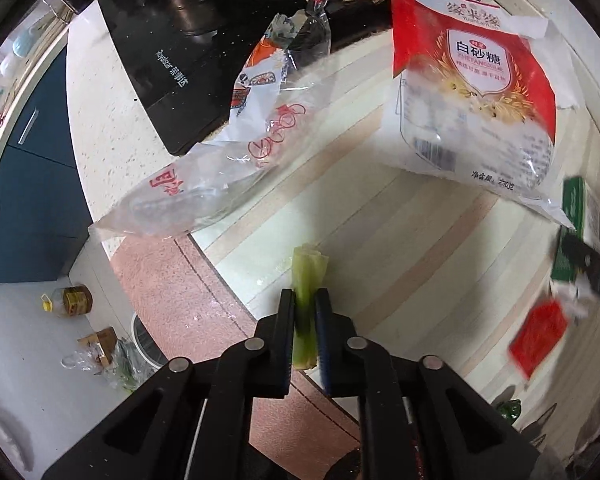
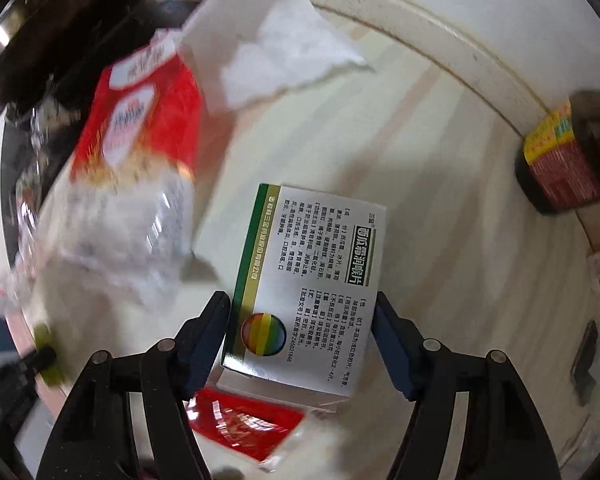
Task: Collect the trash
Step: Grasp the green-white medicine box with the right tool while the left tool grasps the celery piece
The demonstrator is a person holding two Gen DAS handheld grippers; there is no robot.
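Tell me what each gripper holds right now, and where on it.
Left gripper pinches the green stalk piece at mid-length. Right gripper straddles the medicine box across its width; pad contact cannot be told.

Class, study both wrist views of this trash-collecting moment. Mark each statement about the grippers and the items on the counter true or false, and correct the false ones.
1. The left gripper is shut on a green vegetable stalk. True.
2. The right gripper straddles a white and green box. True.
3. The sugar bag is blue. False: it is red, white and clear.
4. The box stands upright on one end. False: it lies flat on the striped board.
5. A dark bottle with a yellow and red label stands at the board's edge. True.
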